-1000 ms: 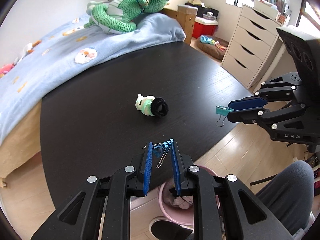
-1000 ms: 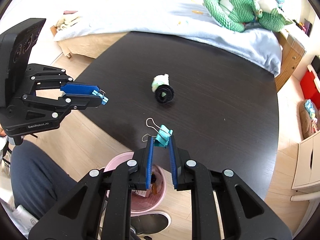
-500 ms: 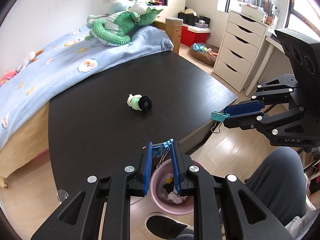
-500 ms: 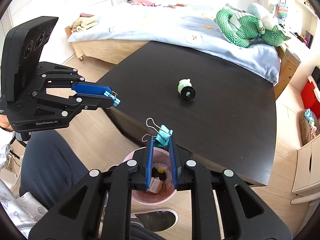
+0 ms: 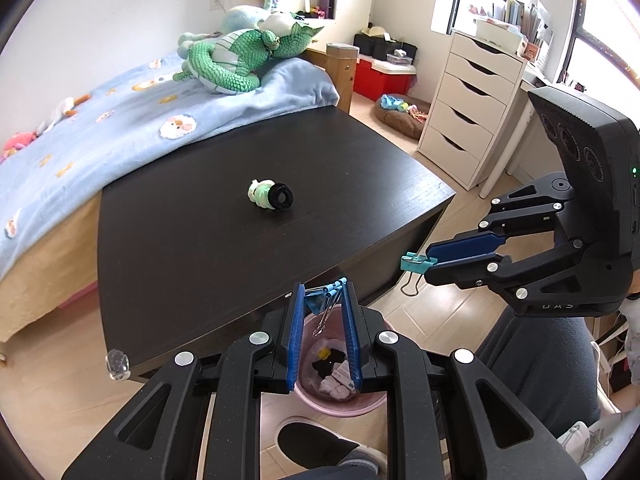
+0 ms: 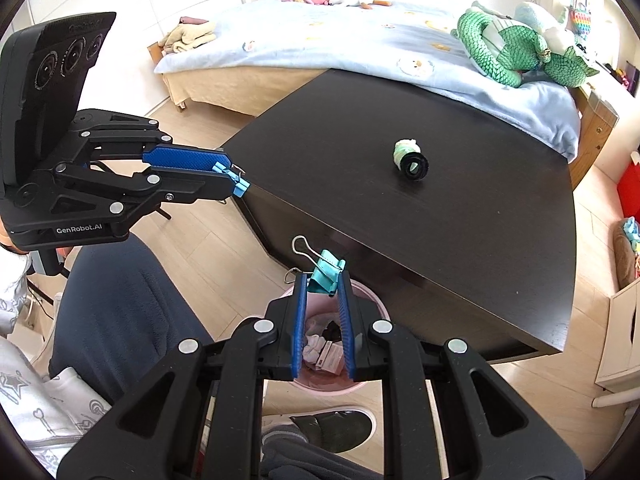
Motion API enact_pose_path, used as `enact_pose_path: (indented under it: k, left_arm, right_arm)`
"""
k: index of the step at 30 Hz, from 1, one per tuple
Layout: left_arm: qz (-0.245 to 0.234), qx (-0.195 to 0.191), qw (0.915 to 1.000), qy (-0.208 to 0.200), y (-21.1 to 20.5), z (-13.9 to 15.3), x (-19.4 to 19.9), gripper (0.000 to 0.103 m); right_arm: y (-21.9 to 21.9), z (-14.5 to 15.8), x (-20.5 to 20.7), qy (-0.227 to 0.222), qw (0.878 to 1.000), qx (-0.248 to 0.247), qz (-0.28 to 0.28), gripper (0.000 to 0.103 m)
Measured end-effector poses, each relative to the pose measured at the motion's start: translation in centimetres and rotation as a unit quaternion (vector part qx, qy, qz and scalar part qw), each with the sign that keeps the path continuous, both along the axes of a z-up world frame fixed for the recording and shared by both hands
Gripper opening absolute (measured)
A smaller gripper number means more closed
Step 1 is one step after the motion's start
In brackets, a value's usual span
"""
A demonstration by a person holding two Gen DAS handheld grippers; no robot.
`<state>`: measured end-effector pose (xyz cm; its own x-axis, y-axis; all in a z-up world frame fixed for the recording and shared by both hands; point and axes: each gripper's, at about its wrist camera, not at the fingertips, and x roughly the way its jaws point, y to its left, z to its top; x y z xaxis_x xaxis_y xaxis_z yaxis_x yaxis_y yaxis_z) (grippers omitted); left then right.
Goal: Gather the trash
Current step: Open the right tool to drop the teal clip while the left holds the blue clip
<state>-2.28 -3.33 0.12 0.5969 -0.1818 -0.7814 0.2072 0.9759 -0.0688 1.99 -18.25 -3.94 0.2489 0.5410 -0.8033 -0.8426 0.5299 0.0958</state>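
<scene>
My left gripper (image 5: 322,290) is shut on a blue binder clip (image 5: 325,295), its wire handles hanging between the fingers. My right gripper (image 6: 323,278) is shut on a teal binder clip (image 6: 326,272). Both hang past the near edge of the black table (image 5: 192,240), above a pink bin (image 5: 340,400) on the floor that holds several scraps. From the right wrist the bin (image 6: 328,388) shows between the fingers. Each gripper appears in the other's view: the right one (image 5: 418,262) with its teal clip, the left one (image 6: 236,184) with its blue clip. A green-and-black roll (image 5: 270,196) lies mid-table.
A bed with a blue cover (image 5: 120,120) and a green plush (image 5: 236,60) borders the table's far side. A white drawer unit (image 5: 468,108) stands at the right. The person's dark trouser leg (image 6: 120,300) and a shoe (image 5: 320,446) are beside the bin.
Both grippers have drawn back from over the table to past its near edge, each still clamping its clip. The pink bin now sits fully between the fingers in both views.
</scene>
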Motion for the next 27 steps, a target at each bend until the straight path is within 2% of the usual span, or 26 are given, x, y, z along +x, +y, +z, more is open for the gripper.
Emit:
enact_pose_path:
  k: [5,6,7,9,11,19,27]
  left_arm:
    - [0.0,-0.001,1.0,-0.005,0.1,0.3,-0.1,0.019]
    - [0.0,-0.001,1.0,-0.006,0.1,0.4,-0.1,0.019]
    - [0.0,-0.001,1.0,-0.006,0.1,0.4,0.0,0.019]
    - [0.0,-0.001,1.0,-0.005,0.1,0.4,-0.1,0.019]
    - [-0.001,-0.001,1.0,-0.003,0.1,0.3,-0.1,0.019]
    - [-0.006,-0.005,1.0,0.004,-0.2,0.0,-0.1,0.019]
    - [-0.012,-0.005,0.9999,0.005,-0.6,0.2,-0.3,0.019]
  right_arm:
    - [0.3,-0.1,0.0,0.004,1.0,0.003,0.006,0.016]
    - [0.4,-0.2,0.1,0.005,1.0,0.002,0.004,0.026]
    - [0.4,-0.3,0.1,0.002,1.0,-0.001,0.0,0.05]
    - [0.2,-0.3,0.3,0.003,1.0,0.008,-0.007,0.075]
    - [0.0,-0.3,0.4,0.001,1.0,0.009,-0.015,0.082]
    - [-1.2,0.2,1.0,0.002,0.998,0.023,-0.051,0.096]
    - [-2.0,0.9,1.2,0.0,0.997,0.037,-0.072,0.1]
